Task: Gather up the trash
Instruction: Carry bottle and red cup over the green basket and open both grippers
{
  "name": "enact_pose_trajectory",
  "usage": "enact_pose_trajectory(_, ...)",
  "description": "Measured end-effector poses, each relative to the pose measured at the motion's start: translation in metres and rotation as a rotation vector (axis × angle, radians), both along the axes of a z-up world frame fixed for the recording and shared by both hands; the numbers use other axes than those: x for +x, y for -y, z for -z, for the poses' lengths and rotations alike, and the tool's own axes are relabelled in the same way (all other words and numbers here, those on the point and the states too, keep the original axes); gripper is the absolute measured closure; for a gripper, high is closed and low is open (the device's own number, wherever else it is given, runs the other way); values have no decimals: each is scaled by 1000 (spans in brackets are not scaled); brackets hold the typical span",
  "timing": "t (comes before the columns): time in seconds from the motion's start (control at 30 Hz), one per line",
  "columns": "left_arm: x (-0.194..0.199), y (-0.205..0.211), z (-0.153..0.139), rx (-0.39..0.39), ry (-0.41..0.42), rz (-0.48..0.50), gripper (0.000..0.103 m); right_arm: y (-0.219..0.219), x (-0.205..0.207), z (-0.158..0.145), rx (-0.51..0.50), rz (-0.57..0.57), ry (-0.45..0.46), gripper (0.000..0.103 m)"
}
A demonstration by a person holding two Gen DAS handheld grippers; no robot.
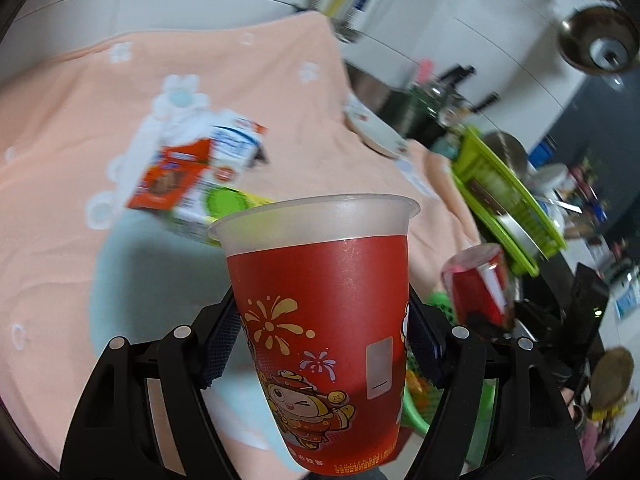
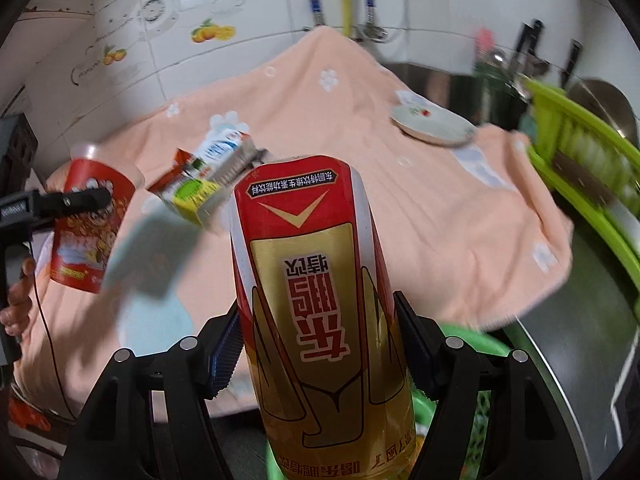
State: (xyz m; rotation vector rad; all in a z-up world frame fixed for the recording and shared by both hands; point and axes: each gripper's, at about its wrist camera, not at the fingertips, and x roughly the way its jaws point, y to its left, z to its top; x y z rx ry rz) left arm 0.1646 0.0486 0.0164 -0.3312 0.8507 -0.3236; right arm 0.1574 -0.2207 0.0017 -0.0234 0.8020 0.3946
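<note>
My left claw (image 1: pixel 324 344) clamps a red plastic cup (image 1: pixel 320 320); my right claw (image 2: pixel 320 344) clamps a red-and-gold bottle (image 2: pixel 320 320). Crushed cartons (image 1: pixel 192 176) lie on the peach-clothed tabletop (image 1: pixel 60 160). Only the right view shows the green basket (image 2: pixel 476 344) below.

White tiled wall (image 2: pixel 248 60) with fruit stickers behind a peach towel-covered counter (image 2: pixel 360 184).
</note>
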Motion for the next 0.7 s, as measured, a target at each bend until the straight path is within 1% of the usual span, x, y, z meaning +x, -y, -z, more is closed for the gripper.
enact_pose_trajectory(0.13,-4,32,4,16,2,63,30,28,-20,23,-2,57,-31,36)
enact_pose_trajectory(0.33,-8,76,15,23,-18,139,30,64,-37,54,-10,136,-80,36)
enact_pose_trajectory(0.5,-10,110,22,33,-29,207,30,91,-46,70,20,199,-112,36)
enact_pose_trajectory(0.7,-9,145,31,36,-49,265,30,109,-50,80,31,245,-129,35)
